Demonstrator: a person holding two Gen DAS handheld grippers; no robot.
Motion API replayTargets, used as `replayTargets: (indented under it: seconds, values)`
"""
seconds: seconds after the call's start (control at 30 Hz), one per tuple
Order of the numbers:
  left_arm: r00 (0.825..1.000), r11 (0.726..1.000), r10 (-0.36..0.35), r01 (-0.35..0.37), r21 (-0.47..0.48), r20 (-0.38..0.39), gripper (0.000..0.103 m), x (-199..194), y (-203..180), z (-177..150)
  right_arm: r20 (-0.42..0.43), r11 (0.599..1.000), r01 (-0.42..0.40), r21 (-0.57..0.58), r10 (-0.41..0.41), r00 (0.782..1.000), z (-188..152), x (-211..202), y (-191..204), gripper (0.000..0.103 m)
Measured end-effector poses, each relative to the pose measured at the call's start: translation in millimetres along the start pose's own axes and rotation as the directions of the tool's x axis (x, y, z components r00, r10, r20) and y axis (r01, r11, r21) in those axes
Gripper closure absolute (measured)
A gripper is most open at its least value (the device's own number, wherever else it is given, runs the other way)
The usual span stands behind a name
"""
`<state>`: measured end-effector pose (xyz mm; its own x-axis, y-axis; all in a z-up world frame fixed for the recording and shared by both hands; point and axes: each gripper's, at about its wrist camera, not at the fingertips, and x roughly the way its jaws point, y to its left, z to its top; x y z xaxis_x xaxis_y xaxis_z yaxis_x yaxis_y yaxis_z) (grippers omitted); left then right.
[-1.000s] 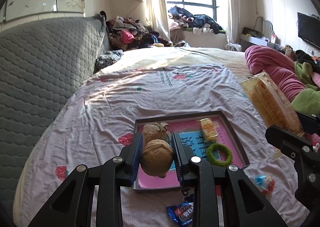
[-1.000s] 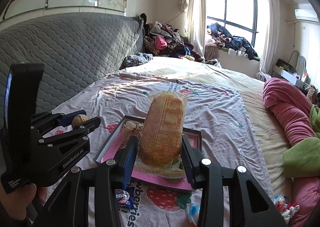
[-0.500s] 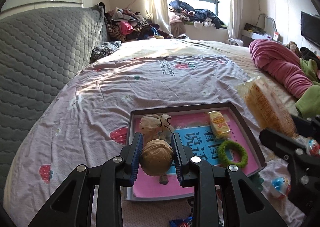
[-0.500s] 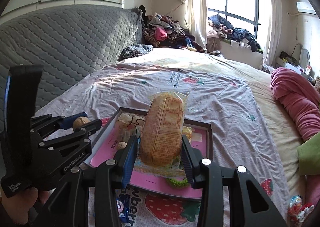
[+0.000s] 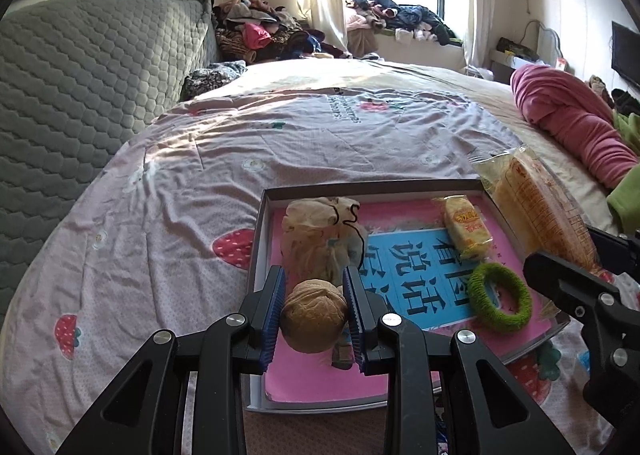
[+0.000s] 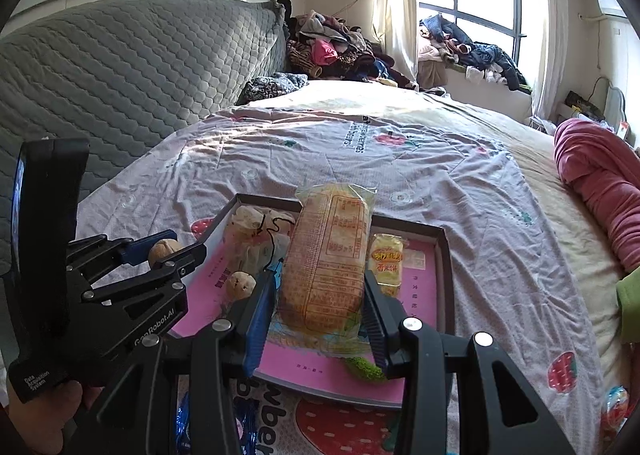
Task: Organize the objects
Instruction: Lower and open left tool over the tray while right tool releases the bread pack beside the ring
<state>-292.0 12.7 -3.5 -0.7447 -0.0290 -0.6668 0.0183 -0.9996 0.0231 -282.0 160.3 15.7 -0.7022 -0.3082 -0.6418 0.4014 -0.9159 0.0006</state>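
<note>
Left wrist view: the left gripper (image 5: 314, 305) has its fingers closed on a walnut (image 5: 313, 315), held above the near left part of a shallow tray (image 5: 260, 239) that lies on the bed (image 5: 180, 215) near its foot edge. The tray holds a crumpled net bag (image 5: 316, 235), a small yellow snack pack (image 5: 466, 227) and a green ring (image 5: 500, 303); only this view shows the ring whole. The right gripper's black frame enters at the right edge.

Right wrist view: the right gripper (image 6: 320, 303) has its fingers pressed on the sides of a long bread packet (image 6: 328, 259), held over the tray's middle. This view alone shows a second walnut (image 6: 240, 284) lying in the tray beside the net bag, and a hand (image 6: 44, 415) gripping the left gripper's handle. A blue wrapper (image 6: 184, 423) lies on the bed outside the tray's near edge.
</note>
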Motion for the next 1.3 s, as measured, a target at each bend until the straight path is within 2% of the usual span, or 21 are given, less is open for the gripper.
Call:
replayTargets:
  seconds: [0.43, 0.8, 1.3]
  values:
    - [0.999, 1.0, 0.003, -0.004, -0.016, -0.033, 0.073, 25, 6, -16, -0.045, 1.0, -0.001, -0.015, 0.0, 0.999, -12, 33, 4, 0.06]
    - [0.998, 1.0, -0.006, 0.007, 0.01, -0.062, 0.073, 42, 1, -30, -0.11, 1.0, 0.009, -0.01, -0.01, 0.994, -27, 68, 0, 0.06]
    - [0.994, 0.999, -0.037, 0.04, 0.033, -0.103, 0.073, 63, -12, -39, -0.149, 1.0, 0.011, -0.018, -0.014, 0.989, -36, 87, 0, 0.06]
